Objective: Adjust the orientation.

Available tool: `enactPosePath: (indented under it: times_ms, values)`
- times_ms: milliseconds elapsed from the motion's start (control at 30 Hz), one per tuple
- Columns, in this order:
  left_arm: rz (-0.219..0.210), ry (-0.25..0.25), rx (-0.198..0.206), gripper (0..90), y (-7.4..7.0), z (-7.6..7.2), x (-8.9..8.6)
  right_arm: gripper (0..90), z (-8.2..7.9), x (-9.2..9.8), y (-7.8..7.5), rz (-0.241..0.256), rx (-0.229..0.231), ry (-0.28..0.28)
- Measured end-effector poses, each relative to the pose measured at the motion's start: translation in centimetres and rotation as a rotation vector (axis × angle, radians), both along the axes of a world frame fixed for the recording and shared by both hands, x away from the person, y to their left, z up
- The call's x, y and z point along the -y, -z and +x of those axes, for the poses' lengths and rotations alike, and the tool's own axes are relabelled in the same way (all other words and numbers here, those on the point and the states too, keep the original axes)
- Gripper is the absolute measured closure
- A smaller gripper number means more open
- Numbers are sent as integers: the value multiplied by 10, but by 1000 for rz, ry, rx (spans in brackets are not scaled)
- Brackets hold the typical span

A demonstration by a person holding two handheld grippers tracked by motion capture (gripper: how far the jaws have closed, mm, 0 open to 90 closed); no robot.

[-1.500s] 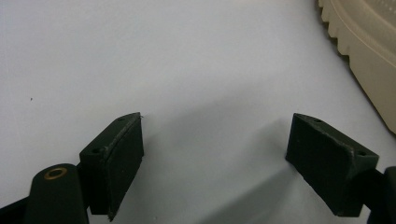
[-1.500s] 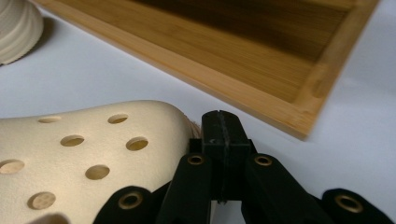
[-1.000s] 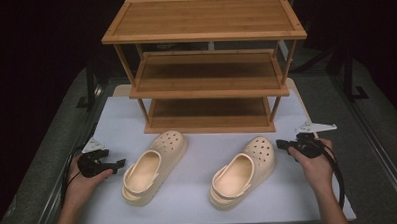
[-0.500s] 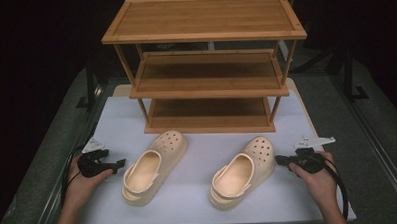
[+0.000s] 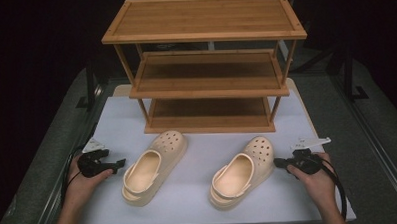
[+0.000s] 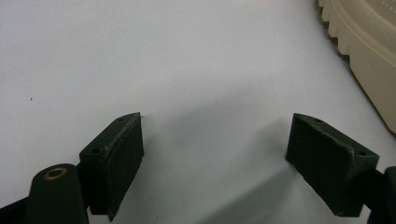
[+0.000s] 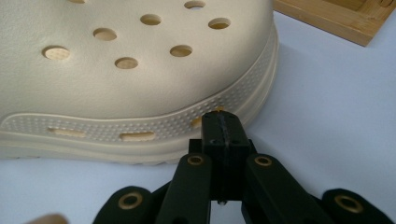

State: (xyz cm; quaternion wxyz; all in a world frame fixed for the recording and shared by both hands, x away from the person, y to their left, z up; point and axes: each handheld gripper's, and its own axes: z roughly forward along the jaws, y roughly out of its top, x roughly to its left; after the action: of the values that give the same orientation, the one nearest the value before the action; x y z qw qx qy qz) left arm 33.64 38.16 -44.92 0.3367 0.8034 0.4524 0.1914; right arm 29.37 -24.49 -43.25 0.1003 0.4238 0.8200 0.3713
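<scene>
Two cream clogs lie on the white table top (image 5: 198,157), toes toward the shelf. The left clog (image 5: 153,166) has my left gripper (image 5: 119,165) just to its left, jaws wide apart over bare table; its ridged sole (image 6: 369,60) edges the left gripper view, where my left gripper (image 6: 215,154) holds nothing. My right gripper (image 5: 279,162) sits at the right side of the right clog (image 5: 241,170). In the right gripper view my right gripper (image 7: 222,126) has its jaws pressed together, tip against the clog's dotted side wall (image 7: 140,70).
A three-tier bamboo shoe rack (image 5: 205,66) stands at the back of the table, its bottom corner (image 7: 336,18) near the right clog's toe. Dark surroundings lie beyond the table edges. A hand holds each gripper near the front edge.
The right gripper has moved down and toward the front, from beside the clog's toe to its side wall. The left gripper has stayed in place.
</scene>
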Motion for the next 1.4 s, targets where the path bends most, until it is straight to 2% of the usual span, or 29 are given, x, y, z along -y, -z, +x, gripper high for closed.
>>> enactPosePath:
  times_ms: [333,567,1400]
  values:
    - [0,0,0,180,0,0,0,898,10,-5,0,11,-16,-13]
    - [0,0,0,180,0,0,0,898,25,-18,-1,-2,-23,-43]
    - [0,0,0,180,0,0,0,899,60,-64,-3,-24,-23,-100]
